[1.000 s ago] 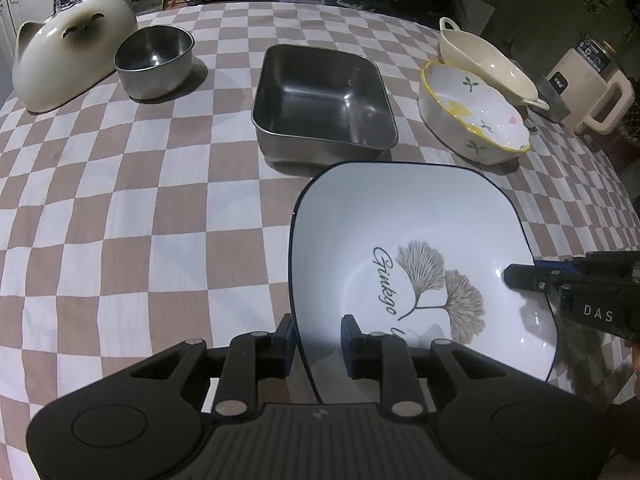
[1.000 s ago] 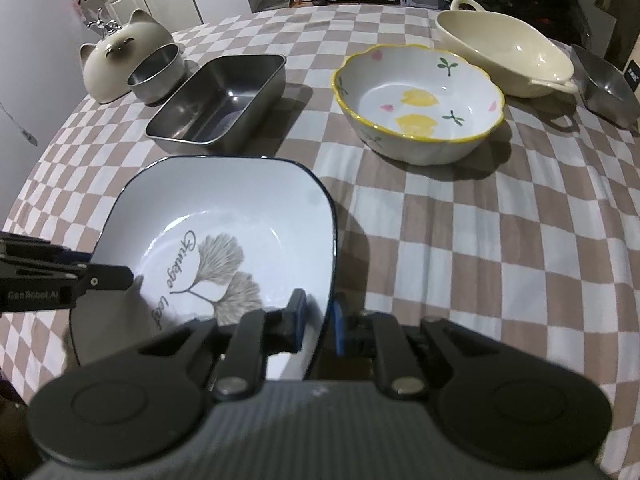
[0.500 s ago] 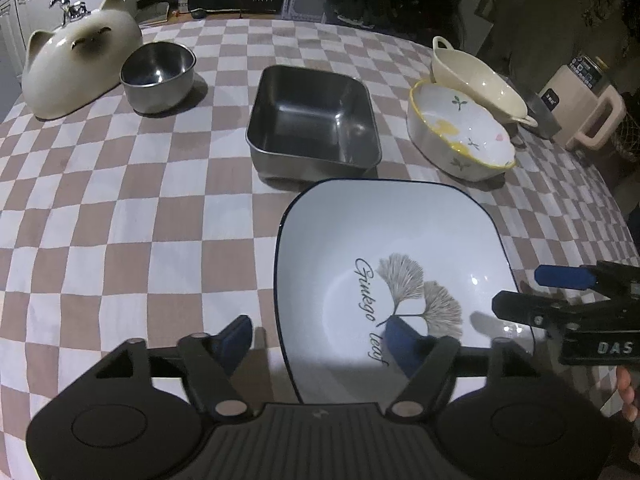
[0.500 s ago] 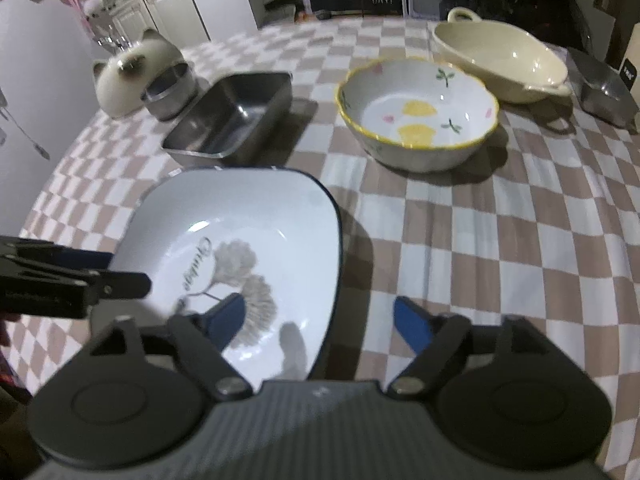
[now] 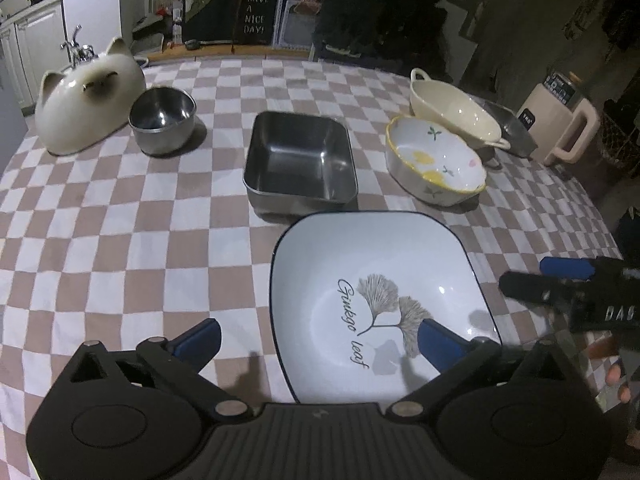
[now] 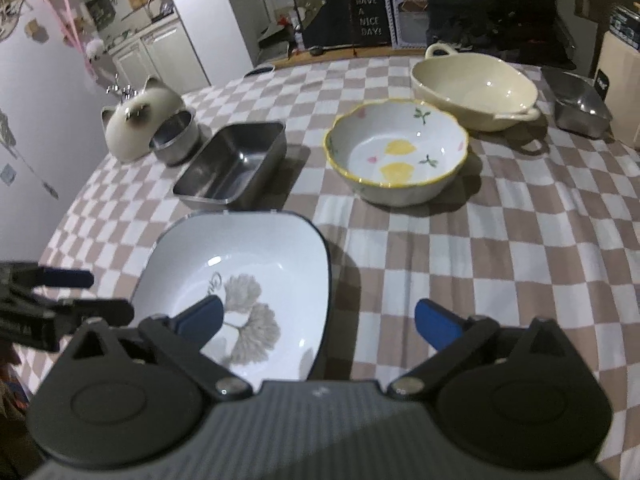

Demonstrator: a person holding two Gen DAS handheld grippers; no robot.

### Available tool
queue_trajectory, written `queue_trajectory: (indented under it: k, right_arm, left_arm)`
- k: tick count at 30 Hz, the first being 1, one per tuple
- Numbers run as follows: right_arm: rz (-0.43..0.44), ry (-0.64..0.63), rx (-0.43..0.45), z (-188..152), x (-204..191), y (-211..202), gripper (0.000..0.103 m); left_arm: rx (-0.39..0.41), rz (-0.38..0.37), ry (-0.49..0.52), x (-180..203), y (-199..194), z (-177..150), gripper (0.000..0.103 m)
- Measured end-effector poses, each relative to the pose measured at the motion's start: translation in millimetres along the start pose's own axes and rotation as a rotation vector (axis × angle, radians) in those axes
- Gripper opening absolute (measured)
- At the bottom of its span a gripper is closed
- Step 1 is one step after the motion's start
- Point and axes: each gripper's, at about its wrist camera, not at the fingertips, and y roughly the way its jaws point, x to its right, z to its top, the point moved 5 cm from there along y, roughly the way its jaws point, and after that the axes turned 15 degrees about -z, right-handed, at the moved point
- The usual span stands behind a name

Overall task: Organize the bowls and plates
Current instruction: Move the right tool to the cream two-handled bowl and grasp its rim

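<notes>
A square white plate with a dark rim and a ginkgo-leaf print (image 5: 380,292) lies flat on the checkered table, also in the right wrist view (image 6: 248,268). My left gripper (image 5: 316,344) is open above the plate's near left rim, holding nothing. My right gripper (image 6: 316,318) is open above the plate's right rim, holding nothing. Behind the plate stand a square steel tray (image 5: 300,160), a white bowl with yellow rim and lemon print (image 5: 434,164), a cream handled bowl (image 5: 456,114) and a round steel bowl (image 5: 162,118).
A cat-shaped ceramic jar (image 5: 88,92) stands at the far left next to the round steel bowl. A second steel tray (image 6: 578,102) sits at the far right by a beige jug (image 5: 560,120). The table edge runs just below both grippers.
Both grippers were shut on the plate's rim a second ago. They have opened, let go and drawn back and up. The plate now rests on the table.
</notes>
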Motion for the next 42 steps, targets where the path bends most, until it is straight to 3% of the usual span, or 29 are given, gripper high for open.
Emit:
queue_trajectory:
  k: [5,10,17,27,31,37,39,42]
  right_arm:
    - [-0.002,0.075,0.073,18.2,9.0,-20.9,0.103]
    - [-0.034,0.132,0.152,40.5,29.3,-39.9,0.103]
    - [-0.117,0.278,0.238,72.0,79.1,-49.8,0.103]
    - [-0.120,0.484,0.306,118.1,154.3,-19.0,0.103]
    - [-0.068,0.605,0.255,129.5,186.7,15.0,0.102]
    - [0.060,0.765,0.141,131.9,212.5,80.4,0.068]
    - [0.095,0.800,0.090,128.1,214.7,103.6,0.061]
    - [0.100,0.805,0.051,126.2,220.5,123.1,0.048]
  left_arm:
    - [0.056,-0.007,0.022,3.9,-18.8,10.4,0.103]
    - [0.203,-0.054,0.060,23.5,-53.8,33.6,0.103]
    - [0.325,-0.083,0.124,53.9,-71.3,62.3,0.103]
    - [0.429,-0.087,0.262,94.1,-37.0,120.9,0.103]
    - [0.451,-0.098,0.239,106.1,-7.4,152.3,0.103]
    - [0.451,-0.078,0.220,122.9,39.3,206.0,0.103]
    - [0.437,-0.091,0.217,128.9,57.4,225.4,0.103]
    - [0.426,-0.122,0.235,136.3,83.9,250.3,0.103]
